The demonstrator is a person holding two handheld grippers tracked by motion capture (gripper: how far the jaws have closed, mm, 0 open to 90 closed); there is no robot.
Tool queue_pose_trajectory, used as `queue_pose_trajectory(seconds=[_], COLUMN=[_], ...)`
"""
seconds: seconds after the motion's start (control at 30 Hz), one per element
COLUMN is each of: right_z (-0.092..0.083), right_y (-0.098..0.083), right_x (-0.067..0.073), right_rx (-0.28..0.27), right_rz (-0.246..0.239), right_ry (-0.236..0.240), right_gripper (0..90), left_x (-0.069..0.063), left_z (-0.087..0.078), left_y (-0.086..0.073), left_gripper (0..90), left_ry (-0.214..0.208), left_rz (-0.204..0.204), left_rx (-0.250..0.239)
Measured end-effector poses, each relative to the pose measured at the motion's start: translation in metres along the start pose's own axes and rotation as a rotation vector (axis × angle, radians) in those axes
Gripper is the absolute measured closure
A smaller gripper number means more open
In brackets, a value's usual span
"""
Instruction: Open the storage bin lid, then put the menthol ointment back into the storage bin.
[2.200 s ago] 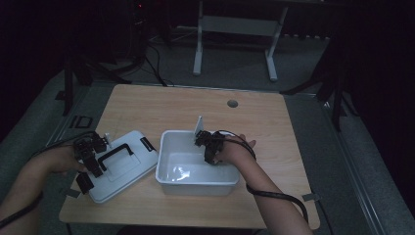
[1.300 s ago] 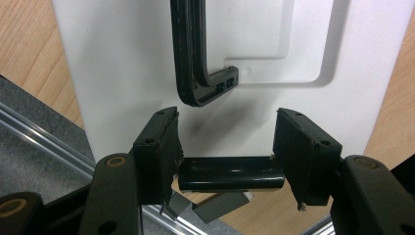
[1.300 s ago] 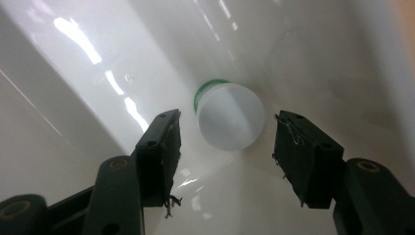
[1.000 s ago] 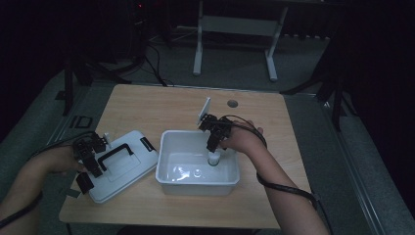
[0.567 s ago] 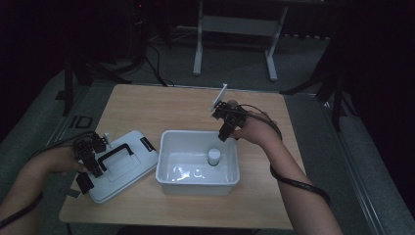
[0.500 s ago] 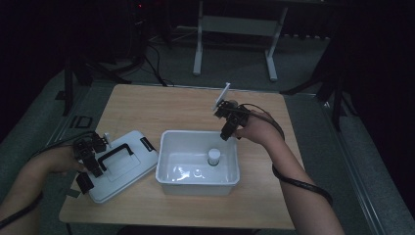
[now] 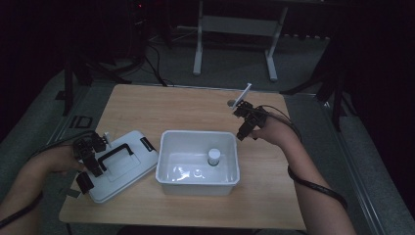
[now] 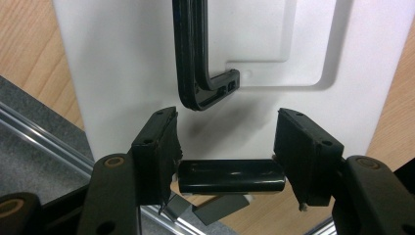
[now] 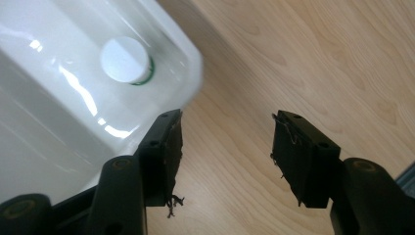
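The wooden table is carrying everything, with its long edge running from nine to three o'clock in the high view. Near its centre a white plastic bin is sitting open. In the right gripper view its glossy wall is taking up the ten o'clock corner. At about eight o'clock from the bin, the white lid is lying flat, just beside the bin's near left corner and hanging slightly over the table's left edge. Its black handle is lying along the top. In the left gripper view the lid is stretching up towards twelve o'clock, with the handle above the jaws.

A small white-capped bottle is standing upright inside the bin, towards its three o'clock wall. From the right gripper view its round cap is showing a thin green ring underneath.

The left gripper is clamping a black latch bar at the lid's near edge, its pads pressing on both ends; in the high view it is sitting at the lid's nine o'clock end.

The right gripper is hovering over bare wood at two o'clock from the bin, jaws apart with nothing between them; in the high view it is pointing down near the bin's far right corner.
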State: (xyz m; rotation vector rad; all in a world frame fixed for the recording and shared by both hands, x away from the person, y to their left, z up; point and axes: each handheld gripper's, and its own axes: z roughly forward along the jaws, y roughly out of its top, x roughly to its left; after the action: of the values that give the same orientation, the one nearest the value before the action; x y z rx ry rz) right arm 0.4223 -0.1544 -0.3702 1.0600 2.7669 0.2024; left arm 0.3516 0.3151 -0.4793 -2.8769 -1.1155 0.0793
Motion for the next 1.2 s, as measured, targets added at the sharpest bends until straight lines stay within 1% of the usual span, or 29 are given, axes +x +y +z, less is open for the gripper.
queue_pose_trajectory(seconds=[0.03,0.13,0.17,0.2,0.23,0.3,0.37,0.43,0.47,0.5,0.53,0.57,0.6,0.63,0.7,0.8,0.87,0.93,0.97,1.0,1.03,1.07,1.1,1.13,1.17,1.2], right_z=[0.0,0.003,0.003,0.006,0.006,0.009,0.013,0.018,0.02,0.022,0.025,0.025,0.032,0.036,0.043,0.053,0.058,0.063,0.063,0.065,0.066,0.067,0.068,0.069,0.069,0.069], right_y=[-0.002,-0.009,-0.009,-0.015,-0.017,-0.022,-0.026,-0.031,-0.033,-0.036,-0.039,-0.039,-0.045,-0.049,-0.056,-0.069,-0.076,-0.083,-0.083,-0.088,-0.091,-0.094,-0.097,-0.1,-0.102,-0.102], right_x=[-0.002,-0.009,-0.009,-0.013,-0.014,-0.016,-0.02,-0.023,-0.024,-0.025,-0.025,-0.025,-0.024,-0.025,-0.024,-0.024,-0.026,-0.028,-0.028,-0.03,-0.031,-0.032,-0.034,-0.035,-0.036,-0.036], right_rx=[0.0,-0.004,-0.004,-0.017,-0.022,-0.027,-0.032,-0.034,-0.033,-0.031,-0.022,-0.022,0.008,0.018,0.036,0.045,0.063,0.067,0.067,0.07,0.07,0.071,0.073,0.073,0.075,0.075], right_rz=[0.009,0.022,0.022,0.028,0.028,0.032,0.055,0.066,0.07,0.068,0.056,0.056,0.031,0.028,0.012,0.017,0.02,0.028,0.028,0.037,0.039,0.041,0.043,0.05,0.057,0.057], right_ry=[-0.002,-0.008,-0.008,-0.018,-0.023,-0.031,-0.014,0.0,0.006,0.007,0.002,0.002,-0.013,-0.013,-0.013,-0.003,-0.011,-0.008,-0.008,-0.006,-0.004,-0.004,-0.009,-0.013,-0.013,-0.013], right_gripper=[43.2,38.1,38.1,32.7,30.9,26.3,21.3,17.3,16.1,15.2,13.6,13.6,13.6,13.6,13.6,13.7,13.8,13.8,13.8,13.9,13.9,13.9,13.9,14.0,14.0,14.0], left_x=[0.0,0.0,0.0,0.001,0.001,0.001,0.002,0.002,0.001,0.001,0.002,0.002,0.002,0.002,0.001,0.002,0.001,0.0,0.0,-0.003,-0.004,-0.004,-0.005,-0.005,-0.006,-0.006], left_z=[0.0,0.001,0.001,0.0,0.0,0.0,-0.001,-0.001,-0.002,-0.002,-0.003,-0.003,-0.002,-0.001,0.0,0.002,0.005,0.008,0.008,0.012,0.014,0.015,0.014,0.013,0.013,0.013], left_y=[0.0,0.0,0.0,0.001,0.0,0.0,0.001,0.001,0.001,0.001,0.002,0.002,0.003,0.003,0.004,0.006,0.008,0.01,0.01,0.014,0.015,0.016,0.017,0.018,0.019,0.019], left_gripper=[41.3,40.8,40.6,40.5,40.5,39.1,39.0,38.9,38.9,38.9,38.3,37.1,37.1,37.1,37.1,37.2,37.9,38.9,40.1,43.1,45.4,47.9,50.0,56.1,57.2,61.0], left_ry=[0.0,0.002,0.002,0.001,-0.008,-0.009,-0.001,-0.006,-0.022,-0.022,-0.008,-0.008,0.007,0.019,0.03,0.038,0.058,0.052,0.052,0.053,0.044,0.038,0.037,0.038,0.039,0.039], left_rz=[0.0,-0.005,-0.005,-0.01,-0.008,-0.009,-0.013,-0.016,-0.012,-0.012,-0.013,-0.013,-0.01,-0.008,-0.002,0.0,0.012,0.025,0.025,0.036,0.038,0.044,0.04,0.043,0.048,0.048], left_rx=[0.0,0.003,0.003,-0.003,-0.016,-0.022,-0.022,-0.03,-0.055,-0.055,-0.053,-0.053,-0.048,-0.05,-0.051,-0.049,-0.051,-0.048,-0.048,-0.043,-0.033,-0.033,-0.044,-0.039,-0.032,-0.032])
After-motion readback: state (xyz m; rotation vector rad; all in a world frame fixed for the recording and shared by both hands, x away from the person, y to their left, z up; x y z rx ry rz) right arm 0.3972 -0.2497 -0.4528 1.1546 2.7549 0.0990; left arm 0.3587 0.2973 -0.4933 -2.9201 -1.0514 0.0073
